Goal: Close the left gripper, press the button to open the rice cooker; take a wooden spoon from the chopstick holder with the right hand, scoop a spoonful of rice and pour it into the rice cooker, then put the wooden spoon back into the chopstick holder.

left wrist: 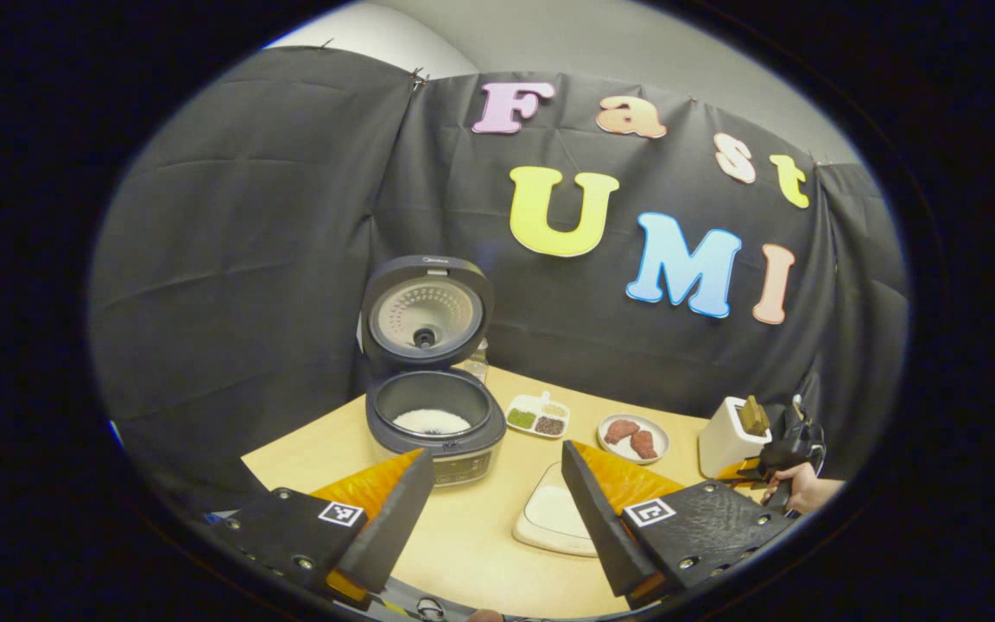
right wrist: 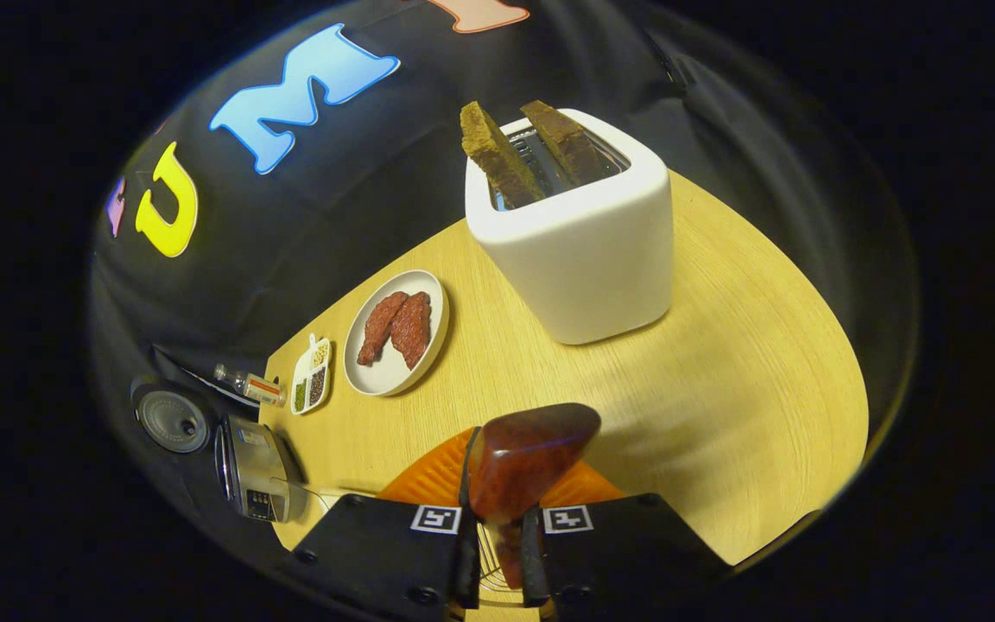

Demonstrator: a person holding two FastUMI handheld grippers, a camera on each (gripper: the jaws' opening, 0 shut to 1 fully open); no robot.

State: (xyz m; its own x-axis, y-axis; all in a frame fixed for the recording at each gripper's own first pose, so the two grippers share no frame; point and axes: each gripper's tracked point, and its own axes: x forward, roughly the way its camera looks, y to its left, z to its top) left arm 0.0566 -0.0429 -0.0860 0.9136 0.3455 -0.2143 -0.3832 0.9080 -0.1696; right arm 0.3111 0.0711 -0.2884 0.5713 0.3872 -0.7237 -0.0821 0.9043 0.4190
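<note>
The rice cooker [left wrist: 433,432] stands open at the table's back left, its lid [left wrist: 426,313] upright and white rice in the pot. My left gripper [left wrist: 496,453] is open in front of it, holding nothing. A flat white dish of rice [left wrist: 549,517] lies between its fingers, farther off. My right gripper [right wrist: 497,510] is shut on the handle of a dark red-brown wooden spoon [right wrist: 530,451], whose bowl sticks up ahead, empty. In the left gripper view a hand holds the right gripper [left wrist: 781,458] beside the toaster [left wrist: 725,439]. The cooker [right wrist: 251,466] lies far left in the right gripper view.
A white toaster [right wrist: 575,242] with two brown slices stands ahead of the spoon. A plate of red meat [right wrist: 396,333], a small divided dish of beans [right wrist: 311,376] and a little bottle [right wrist: 247,385] line the back. The table edge curves round on the right.
</note>
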